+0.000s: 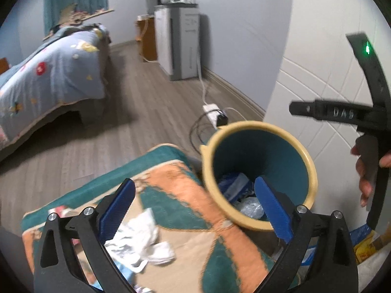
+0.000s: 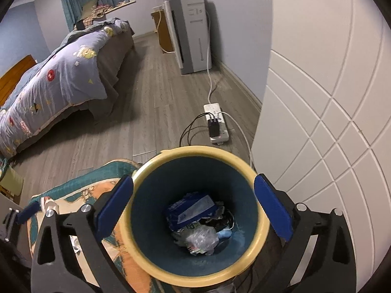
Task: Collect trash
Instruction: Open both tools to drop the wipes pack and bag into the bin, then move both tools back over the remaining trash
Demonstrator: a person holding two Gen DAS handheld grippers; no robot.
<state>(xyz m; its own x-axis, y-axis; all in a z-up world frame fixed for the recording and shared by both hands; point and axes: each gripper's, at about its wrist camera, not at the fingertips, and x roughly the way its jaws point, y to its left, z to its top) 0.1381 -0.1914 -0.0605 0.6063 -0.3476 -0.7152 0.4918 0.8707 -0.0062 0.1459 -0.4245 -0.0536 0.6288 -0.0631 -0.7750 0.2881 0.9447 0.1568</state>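
Note:
A teal bin with a cream rim (image 1: 310,163) (image 2: 262,222) stands beside a patterned cushion (image 1: 185,188) (image 2: 73,190). Inside lie a blue packet (image 2: 189,211) and crumpled clear plastic (image 2: 202,239). Crumpled white paper (image 1: 144,239) lies on the cushion. My left gripper (image 1: 195,210) is open and empty, above the cushion and the bin's near rim. My right gripper (image 2: 194,207) is open and empty, directly over the bin's mouth. The right gripper's body shows in the left wrist view (image 1: 337,113), held by a hand.
A bed with a blue quilt (image 2: 61,78) stands at the left. A power strip with cables (image 2: 216,122) lies on the wood floor behind the bin. A white panelled door (image 2: 330,122) is at the right. A grey appliance (image 2: 190,34) stands by the far wall.

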